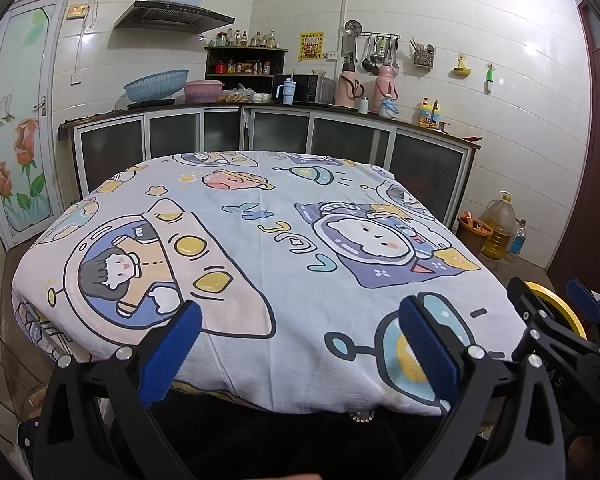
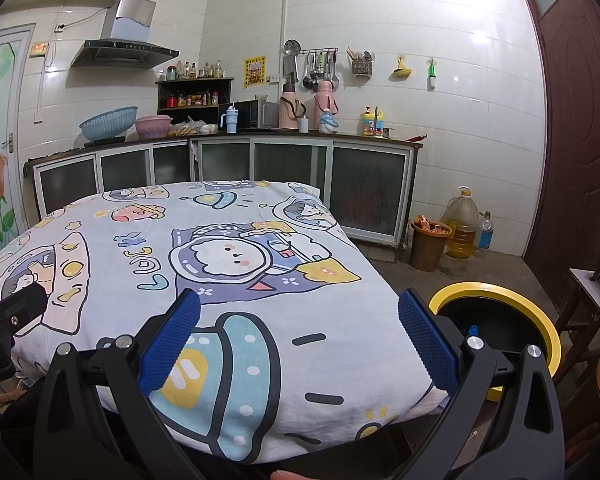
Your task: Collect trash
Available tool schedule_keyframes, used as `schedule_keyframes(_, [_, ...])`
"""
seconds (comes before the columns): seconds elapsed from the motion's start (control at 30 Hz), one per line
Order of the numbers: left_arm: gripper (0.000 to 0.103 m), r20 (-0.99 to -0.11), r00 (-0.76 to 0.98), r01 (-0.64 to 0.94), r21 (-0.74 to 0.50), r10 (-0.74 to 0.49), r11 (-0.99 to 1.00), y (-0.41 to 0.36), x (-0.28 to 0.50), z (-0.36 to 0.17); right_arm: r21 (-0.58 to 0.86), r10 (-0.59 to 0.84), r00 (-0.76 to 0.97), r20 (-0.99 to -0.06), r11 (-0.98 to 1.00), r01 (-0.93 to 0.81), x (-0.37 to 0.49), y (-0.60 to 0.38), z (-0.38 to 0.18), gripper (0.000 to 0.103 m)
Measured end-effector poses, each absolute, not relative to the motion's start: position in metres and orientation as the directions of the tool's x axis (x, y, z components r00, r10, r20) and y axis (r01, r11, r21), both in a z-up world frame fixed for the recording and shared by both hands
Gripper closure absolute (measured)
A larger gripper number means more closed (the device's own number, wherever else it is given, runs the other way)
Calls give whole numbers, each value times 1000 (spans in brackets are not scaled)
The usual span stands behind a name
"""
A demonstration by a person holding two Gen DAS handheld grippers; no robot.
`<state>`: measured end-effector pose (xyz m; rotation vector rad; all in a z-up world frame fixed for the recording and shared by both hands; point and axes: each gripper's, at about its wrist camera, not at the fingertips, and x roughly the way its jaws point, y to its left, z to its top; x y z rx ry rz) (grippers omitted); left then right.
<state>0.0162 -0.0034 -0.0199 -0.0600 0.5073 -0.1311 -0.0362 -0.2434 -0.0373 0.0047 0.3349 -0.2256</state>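
Observation:
A table covered with a cartoon-print cloth (image 1: pixel 260 240) fills both views; it also shows in the right wrist view (image 2: pixel 228 280). No loose trash shows on it. A yellow-rimmed bin (image 2: pixel 500 320) with a dark inside stands by the table's right side; its rim shows in the left wrist view (image 1: pixel 556 304). My left gripper (image 1: pixel 300 344) is open and empty over the table's near edge. My right gripper (image 2: pixel 300 340) is open and empty over the near right corner, next to the bin. The right gripper (image 1: pixel 556 304) also shows in the left wrist view.
A brown bin (image 2: pixel 428 244) with orange wrappers, an oil jug (image 2: pixel 462 224) and a bottle (image 2: pixel 486 232) stand on the floor by the cabinets (image 2: pixel 260 164). A dark red door (image 2: pixel 580 120) is at the right. A small side table (image 2: pixel 596 292) stands at the far right.

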Motion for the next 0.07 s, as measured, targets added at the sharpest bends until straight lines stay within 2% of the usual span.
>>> schedule_keyframes(0.07, [8,-481,865,111,-92,-142,990,-3,16,-20,-34,-218,920,-326,975,220,-37,-242,-37,8])
